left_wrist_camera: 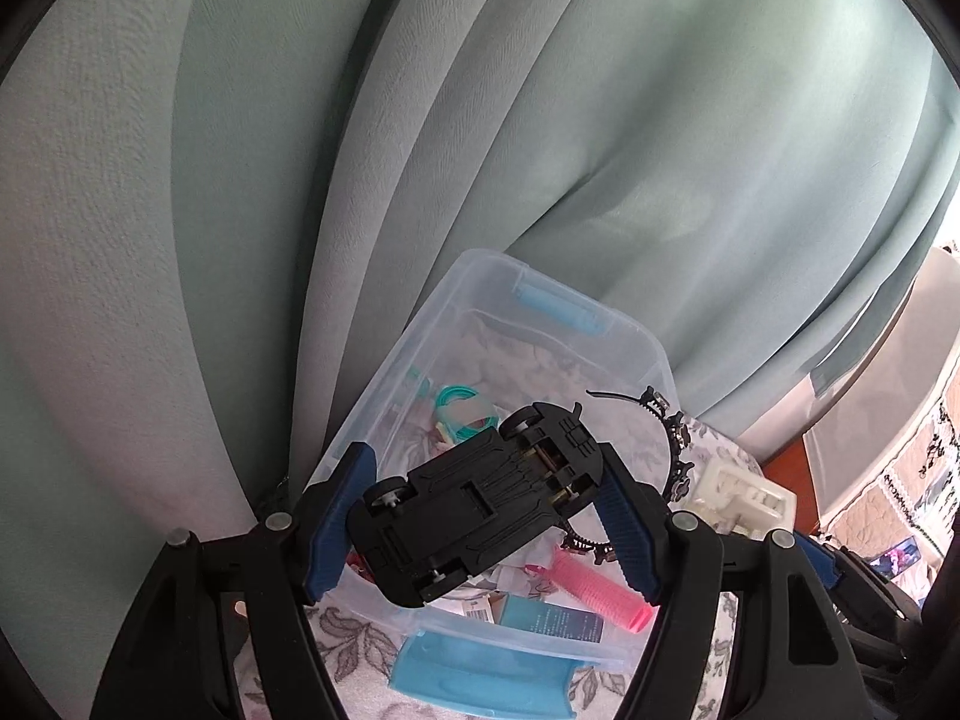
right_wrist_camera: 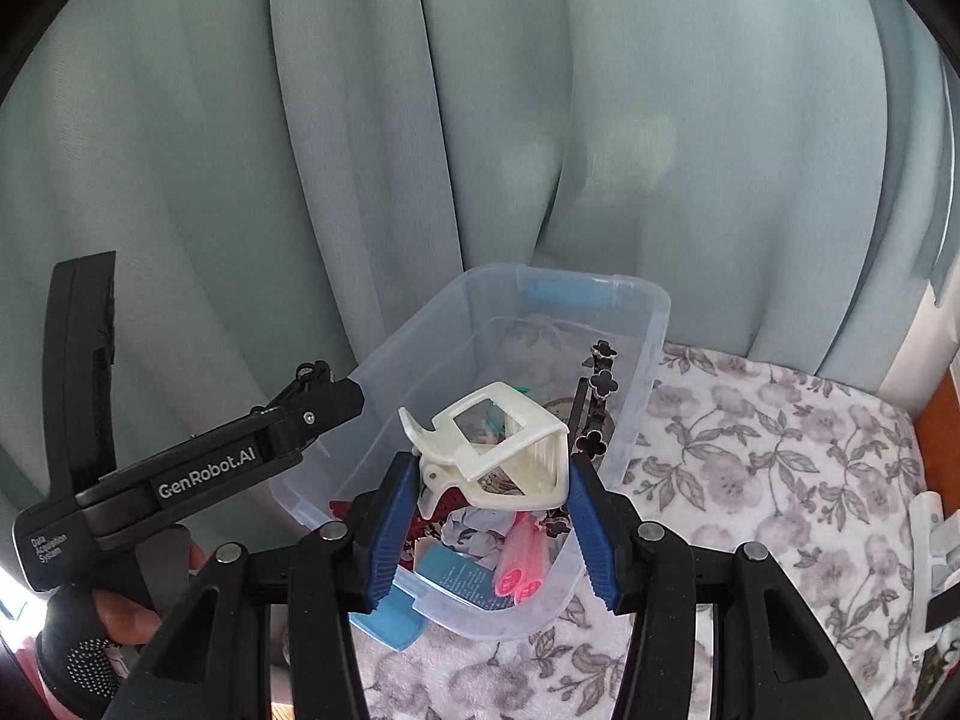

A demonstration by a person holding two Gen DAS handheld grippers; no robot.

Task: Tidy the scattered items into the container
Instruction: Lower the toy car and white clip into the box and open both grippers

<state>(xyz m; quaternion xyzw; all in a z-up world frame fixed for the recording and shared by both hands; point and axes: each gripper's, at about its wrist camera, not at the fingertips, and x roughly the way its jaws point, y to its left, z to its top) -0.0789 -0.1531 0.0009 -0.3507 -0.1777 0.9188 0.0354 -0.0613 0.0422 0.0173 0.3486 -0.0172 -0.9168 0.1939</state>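
Note:
My left gripper (left_wrist_camera: 480, 504) is shut on a black toy car (left_wrist_camera: 480, 501), held upside down with its wheels up, over the clear plastic container (left_wrist_camera: 636, 354). My right gripper (right_wrist_camera: 489, 507) is shut on a cream hair claw clip (right_wrist_camera: 498, 456), also above the container (right_wrist_camera: 651, 324). Inside the box lie pink hair rollers (right_wrist_camera: 522, 564), a blue packet (right_wrist_camera: 459, 576), a teal coil (left_wrist_camera: 462, 405) and a black flower-studded headband (right_wrist_camera: 600, 396). In the left wrist view the claw clip (left_wrist_camera: 744, 495) shows at the right. The left gripper's body (right_wrist_camera: 204, 474) shows at the left of the right wrist view.
The container stands on a flower-patterned cloth (right_wrist_camera: 780, 468) against pale green curtains (right_wrist_camera: 420, 120). Blue latch handles (left_wrist_camera: 480, 675) sit at the box's near and far ends. A gloved hand (right_wrist_camera: 96, 624) holds the left gripper. A white object (right_wrist_camera: 936, 546) lies at the cloth's right edge.

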